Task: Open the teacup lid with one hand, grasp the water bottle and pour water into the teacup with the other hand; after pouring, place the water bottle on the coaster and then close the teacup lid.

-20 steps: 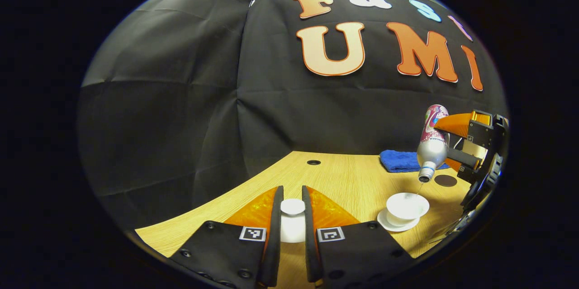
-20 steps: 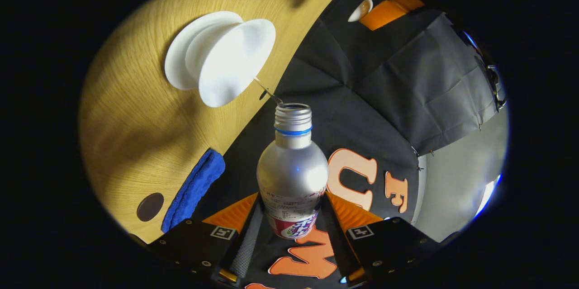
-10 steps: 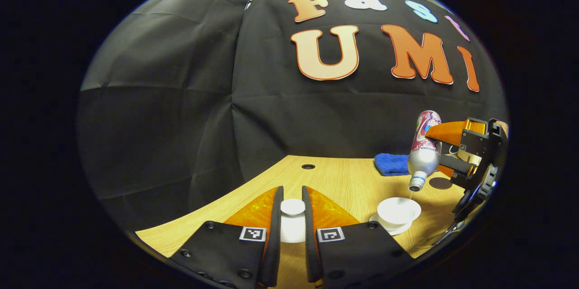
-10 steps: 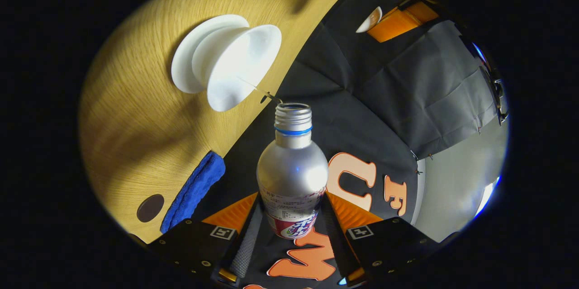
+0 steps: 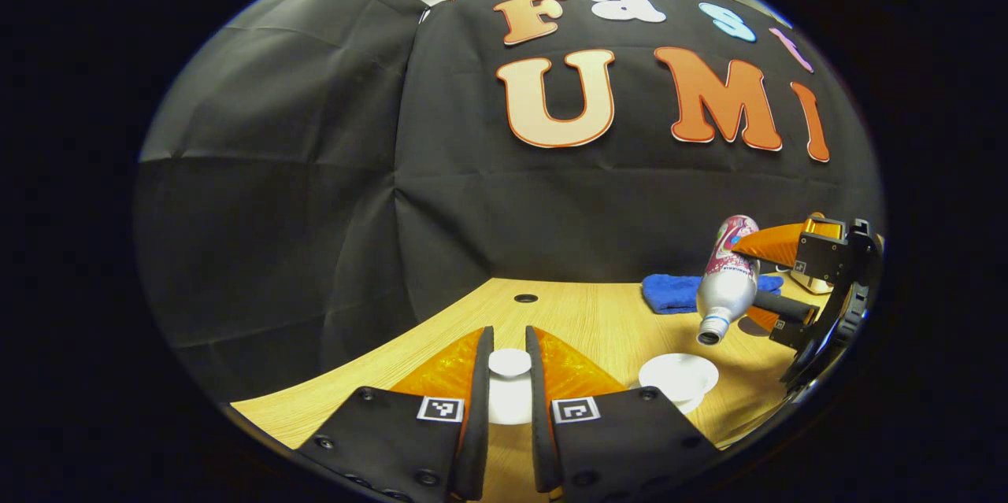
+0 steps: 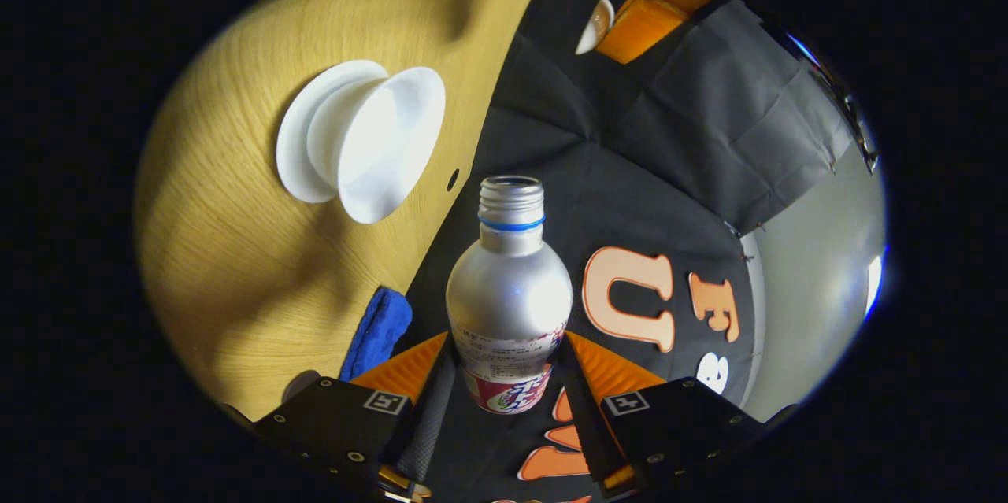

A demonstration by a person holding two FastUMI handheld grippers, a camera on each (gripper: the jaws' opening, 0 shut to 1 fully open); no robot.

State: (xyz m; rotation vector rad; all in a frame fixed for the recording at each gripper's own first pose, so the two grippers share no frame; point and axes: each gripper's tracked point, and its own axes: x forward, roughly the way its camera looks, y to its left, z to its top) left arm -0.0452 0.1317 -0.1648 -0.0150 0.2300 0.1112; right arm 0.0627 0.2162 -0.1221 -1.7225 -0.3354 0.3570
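Observation:
My left gripper [image 5: 509, 349] is shut on the white teacup lid [image 5: 509, 362], held above the wooden table [image 5: 583, 322]. To its right stands the open white teacup [image 5: 677, 374] on its saucer. The silver water bottle [image 5: 726, 282] hangs tilted above and right of the cup, mouth down, with no water running. In the right gripper view, my right gripper [image 6: 508, 342] is shut on the bottle [image 6: 509, 290], with the teacup [image 6: 378, 145] and saucer [image 6: 293, 149] ahead to the left. The dark coaster [image 6: 298, 385] peeks out at the lower left edge. The lid [image 6: 592, 24] shows far off.
A folded blue cloth [image 5: 669, 292] lies at the back of the table, behind the bottle; it also shows as the blue cloth [image 6: 378, 330] in the right gripper view. A small round hole [image 5: 525, 298] sits in the tabletop near the black wall.
The thin stream of water into the cup has stopped. The bottle has tipped back toward level and moved slightly away from the cup. The lid stays gripped.

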